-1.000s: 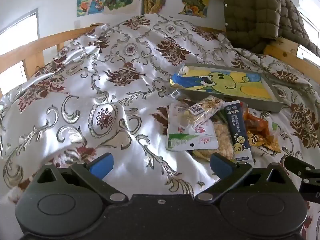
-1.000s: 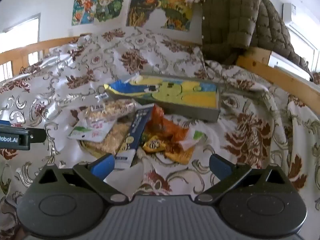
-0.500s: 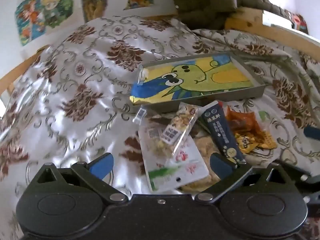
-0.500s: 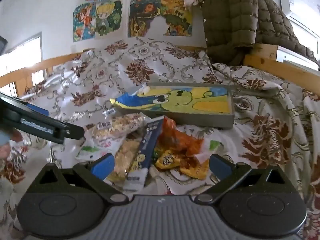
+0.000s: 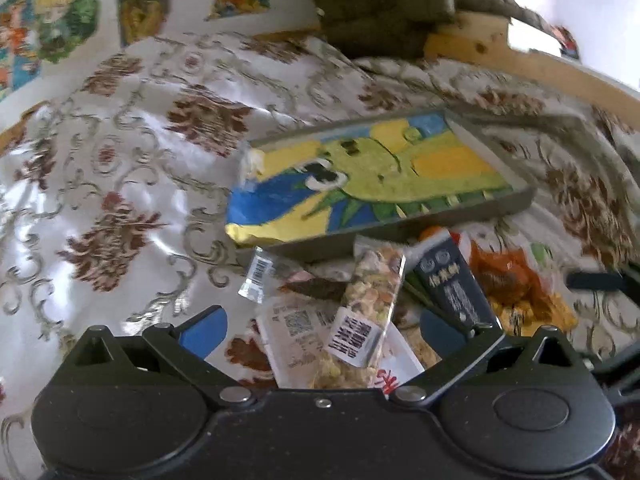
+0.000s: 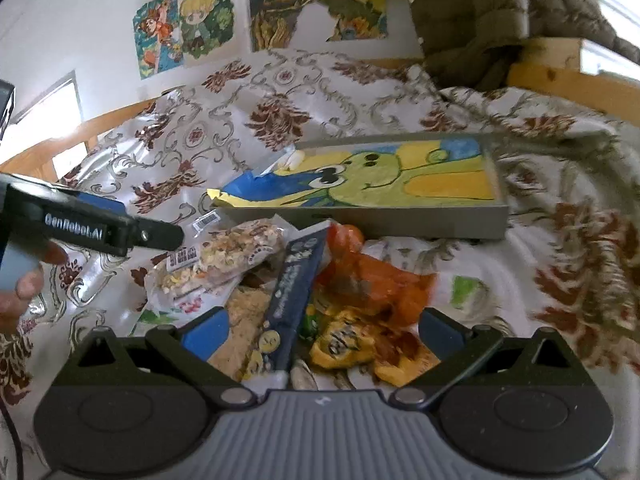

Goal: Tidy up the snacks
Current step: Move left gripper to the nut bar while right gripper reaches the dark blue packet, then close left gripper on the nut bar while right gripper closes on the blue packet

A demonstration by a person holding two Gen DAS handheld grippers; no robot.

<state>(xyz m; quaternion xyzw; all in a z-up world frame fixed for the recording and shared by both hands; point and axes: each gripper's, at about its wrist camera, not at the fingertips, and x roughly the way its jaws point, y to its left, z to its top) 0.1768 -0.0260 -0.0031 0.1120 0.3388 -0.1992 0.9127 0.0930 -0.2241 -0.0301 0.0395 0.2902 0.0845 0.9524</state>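
On the far left of the pile, a small clear sachet with a barcode [image 5: 256, 276] lies alone on the floral satin bedspread [image 5: 120, 184], just beside the near corner of the grey tray [image 5: 516, 200], whose floor carries a green cartoon drawing. Right of the sachet, a clear packet of mixed nuts and dried fruit [image 5: 372, 300] rests on top of a white pouch with a QR code [image 5: 298, 332], and the left gripper [image 5: 324, 326] hovers directly over these two with its jaws wide and nothing between them. Next comes a dark blue stick pack [image 6: 296, 292], leaning across a pale crumbly snack bag [image 6: 244, 316]. Right again lie an orange wrapper [image 6: 372, 280] and a yellow packet [image 6: 344, 344]; the right gripper [image 6: 324, 328] is poised above the blue pack and the yellow packet, jaws also spread wide and empty.

No snack is in the tray yet, so the job looks to be at its first pick: both tools are approaching the heap. The next move calls for lowering one gripper onto the topmost item, probably the nut packet, and pinching only that one, since the slick wrappers overlap and may drag neighbours along.
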